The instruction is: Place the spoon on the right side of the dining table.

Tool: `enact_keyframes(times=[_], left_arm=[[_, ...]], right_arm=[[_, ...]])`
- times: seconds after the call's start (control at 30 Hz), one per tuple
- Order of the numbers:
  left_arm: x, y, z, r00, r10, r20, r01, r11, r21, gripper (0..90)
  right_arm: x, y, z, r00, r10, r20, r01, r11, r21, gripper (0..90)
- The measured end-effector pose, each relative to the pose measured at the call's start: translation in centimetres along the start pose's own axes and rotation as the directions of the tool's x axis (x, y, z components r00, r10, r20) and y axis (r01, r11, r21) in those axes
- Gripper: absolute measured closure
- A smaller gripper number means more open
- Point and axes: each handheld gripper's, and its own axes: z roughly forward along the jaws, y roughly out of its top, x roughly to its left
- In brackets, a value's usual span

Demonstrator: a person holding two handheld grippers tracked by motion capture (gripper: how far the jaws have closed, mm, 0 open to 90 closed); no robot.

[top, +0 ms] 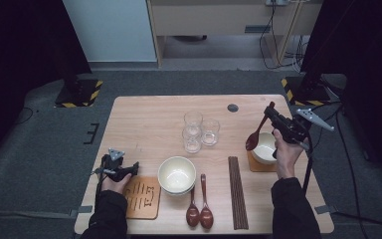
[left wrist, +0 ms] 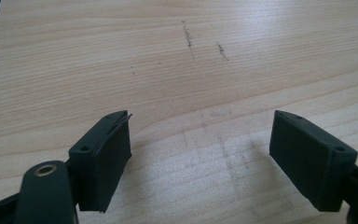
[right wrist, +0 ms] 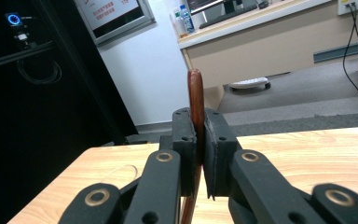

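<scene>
The right gripper (top: 270, 110) was raised above the right side of the table (top: 144, 119), and its jaws were closed tightly on the handle of a brown spoon (top: 256, 134). The spoon hung at a slant, with its handle end up toward the far side and its bowl down at the rim of the small white bowl (top: 265, 148) on a coaster (top: 252, 165). In the right gripper view its lower part was hidden behind the jaws. The left gripper (top: 133, 169) rested low near the left edge, with its jaws wide apart and holding nothing.
</scene>
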Motion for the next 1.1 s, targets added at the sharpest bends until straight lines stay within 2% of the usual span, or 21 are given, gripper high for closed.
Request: enact_keyframes(times=[0.13, 0.5, 1.1], left_arm=[[0.1, -0.1, 0.2, 1.0, -0.007, 0.004, 0.007, 0.9999, 0.011, 19.5], [0.3, -0.3, 0.3, 0.9999, -0.014, 0.009, 0.014, 0.9999, -0.005, 17.3], [0.4, -0.3, 0.3, 0.9997, -0.026, -0.004, 0.026, 0.9996, 0.006, 11.7]], right_arm=[[-0.4, 0.1, 0.0, 0.9999, 0.002, 0.011, -0.002, 1.0, -0.002, 84.8], [-1.1, 0.1, 0.1, 0.9993, 0.016, 0.034, -0.015, 1.0, -0.009, 84.8], [-2.4, 0.4, 0.0, 0.9964, 0.03, 0.079, -0.029, 0.999, -0.016, 84.8]])
